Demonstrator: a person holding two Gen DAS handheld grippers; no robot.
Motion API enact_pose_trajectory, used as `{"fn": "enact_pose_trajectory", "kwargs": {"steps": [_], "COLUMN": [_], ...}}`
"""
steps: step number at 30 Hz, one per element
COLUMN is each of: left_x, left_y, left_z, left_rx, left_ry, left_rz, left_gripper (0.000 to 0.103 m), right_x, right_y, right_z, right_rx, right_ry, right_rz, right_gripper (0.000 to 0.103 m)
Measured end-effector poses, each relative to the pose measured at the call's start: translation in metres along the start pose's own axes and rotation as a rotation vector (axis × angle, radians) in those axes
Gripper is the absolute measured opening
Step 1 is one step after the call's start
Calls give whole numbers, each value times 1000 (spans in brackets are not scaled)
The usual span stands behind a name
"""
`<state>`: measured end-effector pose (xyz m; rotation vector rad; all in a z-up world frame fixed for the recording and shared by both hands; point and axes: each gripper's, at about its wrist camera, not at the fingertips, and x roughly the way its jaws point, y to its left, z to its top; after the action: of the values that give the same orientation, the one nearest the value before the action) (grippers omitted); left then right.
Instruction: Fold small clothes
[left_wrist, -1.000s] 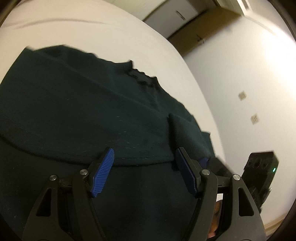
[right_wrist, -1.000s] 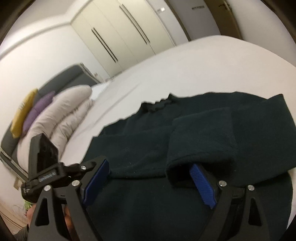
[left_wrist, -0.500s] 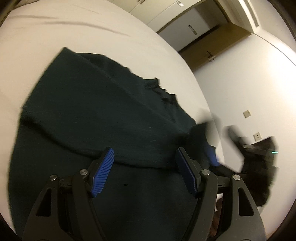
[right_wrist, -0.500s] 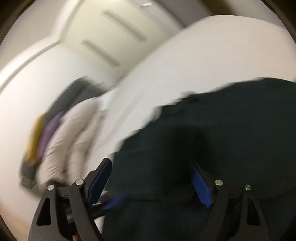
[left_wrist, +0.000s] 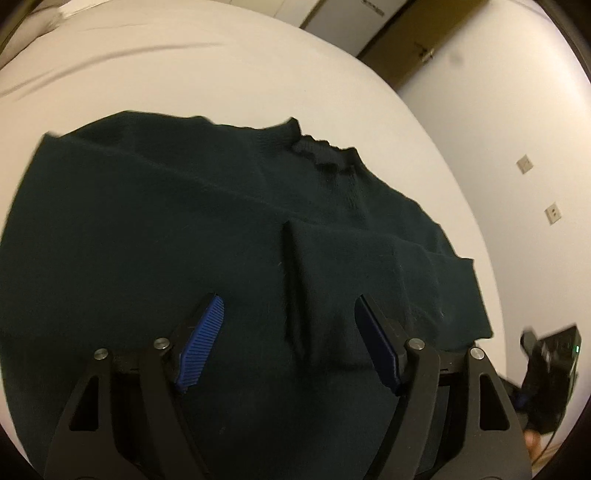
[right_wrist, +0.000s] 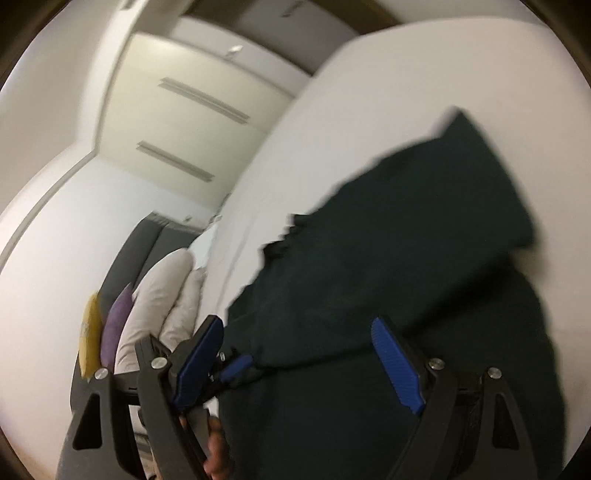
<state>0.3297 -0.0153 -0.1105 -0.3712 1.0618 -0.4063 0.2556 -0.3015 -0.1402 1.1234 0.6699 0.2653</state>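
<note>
Your dark green sweater (left_wrist: 155, 236) lies spread on the white bed (left_wrist: 221, 66), collar toward the far edge, one sleeve (left_wrist: 354, 266) folded across its body. Your left gripper (left_wrist: 288, 334) hangs over that sleeve, jaws opening, pads clear of the cloth. Your right gripper (right_wrist: 297, 356) stands wide open above the sweater's near side, gripping nothing. Pillows (right_wrist: 159, 295) sit at the bed's head

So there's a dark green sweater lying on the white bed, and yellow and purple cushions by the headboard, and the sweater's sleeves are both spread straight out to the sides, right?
Not quite. The dark green sweater lies on the white bed with the cushions by the headboard, but the sleeves are folded in across the body, as the left wrist view shows.
</note>
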Motion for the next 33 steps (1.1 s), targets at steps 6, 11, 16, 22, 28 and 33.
{"fn": "enact_pose_trajectory", "kwargs": {"steps": [6,11,16,22,28,33], "left_x": [31,31,-1,-45,-47,-33], "left_y": [-27,-33,-17,-6,24,48], "left_z": [18,22,24,34,33,22], "left_rx": [81,80,0,-30,-88,-109], "left_ry": [70,83,6,-138,-164,-130], "left_rz": [100,96,6,-25,-8,17], "left_gripper": [57,11,6,6,6,6], "right_x": [-16,-17,-15,-18,-17,-8], "right_y": [-38,-49,-53,-62,-69,-61], "right_z": [0,6,7,20,31,34], "right_rx": [154,235,250,324,377,377], "right_ry": [3,-17,-33,-75,-121,-96], "right_rz": [42,103,95,112,113,132], "right_gripper": [84,83,82,82,82,85]}}
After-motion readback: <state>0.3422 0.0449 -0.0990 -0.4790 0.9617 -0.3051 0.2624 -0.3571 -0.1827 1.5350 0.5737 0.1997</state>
